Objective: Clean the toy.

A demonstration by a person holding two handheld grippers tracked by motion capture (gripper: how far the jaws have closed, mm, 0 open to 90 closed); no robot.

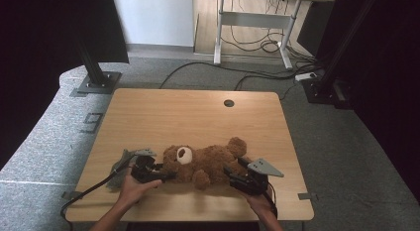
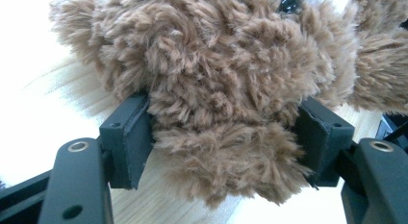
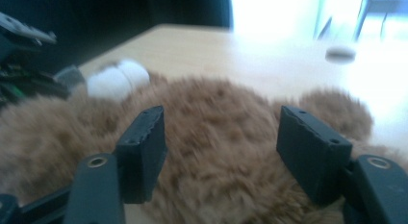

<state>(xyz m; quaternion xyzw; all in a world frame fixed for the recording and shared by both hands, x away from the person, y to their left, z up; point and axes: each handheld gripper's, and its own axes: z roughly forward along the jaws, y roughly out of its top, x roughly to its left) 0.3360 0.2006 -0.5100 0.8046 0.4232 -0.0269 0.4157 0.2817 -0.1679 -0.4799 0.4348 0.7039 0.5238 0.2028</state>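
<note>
Near edge of desk (image 1: pixel 148 107), high view: two forearms enter from the bottom, cut off by the frame at mid-forearm. Left hand (image 1: pixel 132 187) wraps the body of the left hand-held gripper (image 1: pixel 163 175), which lies low and roughly level, pointing across the desk toward the teddy bear (image 1: pixel 205 161). Right hand (image 1: pixel 257 199) holds the right hand-held gripper (image 1: pixel 229 172) from behind, angled in toward the bear's lower body; a grey three-cornered plate (image 1: pixel 265 167) sits on top of it.

Left gripper view: the black jaws stand wide with a lobe of the bear's fur (image 2: pixel 216 118) filling the gap between them. Both pads (image 2: pixel 132 137) sit against the pile and the fur bulges around them: clamped on the bear. Which part of the bear this is cannot be told from here; in the high view it lies at the head end.

Right gripper view: jaws apart, pads (image 3: pixel 144 147) clear of the fur (image 3: pixel 216 161), which lies beyond and below them. Picture blurred, so fine contact is hard to judge. White muzzle patch (image 3: pixel 118 77) visible further off.

Bear: brown shaggy plush, lying on its back along the near half of the desk, head to the left, one leg raised toward the far right. Desk: pale wood-grain top, rounded corners, round cable hole (image 1: pixel 228 103) at the far side
</note>
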